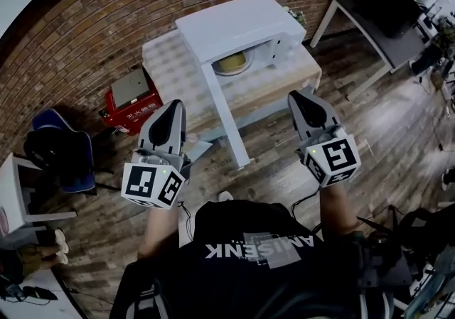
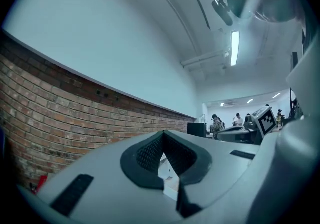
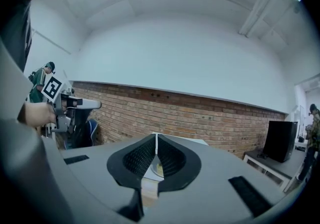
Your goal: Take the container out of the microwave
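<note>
A white microwave (image 1: 238, 26) stands on a low table (image 1: 302, 76) by the brick wall. Its door (image 1: 224, 115) hangs wide open toward me. Inside sits a round yellowish container (image 1: 232, 63). My left gripper (image 1: 173, 106) is held left of the door's edge, short of the table, and is shut with nothing in it. To the right of the door my right gripper (image 1: 299, 98) hovers over the table's front corner, also shut and empty. In the right gripper view the closed jaws (image 3: 156, 137) point at the microwave (image 3: 192, 141). The left gripper (image 2: 162, 134) faces the wall.
A checkered cloth (image 1: 167, 69) covers the table's left part. On the wooden floor lie a red box (image 1: 131, 106), a blue chair (image 1: 60, 158) and a white shelf (image 1: 14, 193). A dark desk (image 1: 387, 23) stands at the right. People stand far off.
</note>
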`<state>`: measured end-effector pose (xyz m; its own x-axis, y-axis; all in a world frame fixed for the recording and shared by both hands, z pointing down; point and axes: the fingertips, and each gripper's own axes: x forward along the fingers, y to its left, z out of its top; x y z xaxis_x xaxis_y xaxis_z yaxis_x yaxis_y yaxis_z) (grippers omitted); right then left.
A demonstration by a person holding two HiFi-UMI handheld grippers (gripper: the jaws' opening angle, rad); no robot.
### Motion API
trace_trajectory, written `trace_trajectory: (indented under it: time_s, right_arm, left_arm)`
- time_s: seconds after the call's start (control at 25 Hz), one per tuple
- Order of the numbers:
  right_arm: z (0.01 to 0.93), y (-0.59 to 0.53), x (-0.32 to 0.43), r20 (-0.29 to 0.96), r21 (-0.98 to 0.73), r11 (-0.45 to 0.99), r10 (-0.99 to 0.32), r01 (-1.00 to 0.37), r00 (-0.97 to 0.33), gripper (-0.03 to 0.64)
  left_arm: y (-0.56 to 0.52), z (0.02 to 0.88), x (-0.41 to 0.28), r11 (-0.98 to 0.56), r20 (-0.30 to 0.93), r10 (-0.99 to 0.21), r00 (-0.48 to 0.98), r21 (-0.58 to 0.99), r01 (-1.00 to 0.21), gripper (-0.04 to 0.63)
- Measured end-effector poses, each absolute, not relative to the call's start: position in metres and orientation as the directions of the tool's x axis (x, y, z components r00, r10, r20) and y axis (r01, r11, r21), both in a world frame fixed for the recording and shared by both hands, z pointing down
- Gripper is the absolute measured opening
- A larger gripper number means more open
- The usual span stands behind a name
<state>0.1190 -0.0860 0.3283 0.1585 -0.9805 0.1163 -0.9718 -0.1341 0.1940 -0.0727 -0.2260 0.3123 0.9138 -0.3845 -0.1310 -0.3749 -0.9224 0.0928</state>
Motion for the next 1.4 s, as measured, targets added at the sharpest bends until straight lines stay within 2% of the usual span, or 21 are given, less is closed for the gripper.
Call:
trace_trajectory:
  time_s: [0.2,0.44,0.76,0.92,1.4]
  right_arm:
    - [0.333,-0.103,0.114,0.187,0.253,-0.095,-0.972,-0.963,0.145,0.043]
    - [0.332,-0.125,0.126,0.176,0.244,-0.032,-0.981,-0.969,0.076,0.043]
    - [0.344,-0.172,0.167,0.173,0.214,0.144,-0.979,-0.966,-0.107,0.043]
    - [0.335,-0.193,0.195,0.158,0.233,0.180,-0.977,-0.956,-0.145,0.043]
    - [0.344,-0.264,0.220,0.164,0.234,0.325,-0.942,-0.916,-0.293,0.043]
  left_arm:
    - [-0.244,0.321,-0.073,-0.922,-0.147,-0.380,0.913,0.141,-0.361,0.012]
    - [-0.247,0.327,-0.059,-0.913,-0.136,-0.400,0.906,0.146,-0.381,0.012]
    - [-0.277,0.329,-0.040,-0.807,-0.080,-0.585,0.807,0.151,-0.571,0.012]
    - [-0.279,0.316,-0.030,-0.773,-0.102,-0.632,0.768,0.147,-0.617,0.012]
    - [-0.300,0.313,-0.021,-0.657,-0.102,-0.753,0.650,0.146,-0.739,0.012]
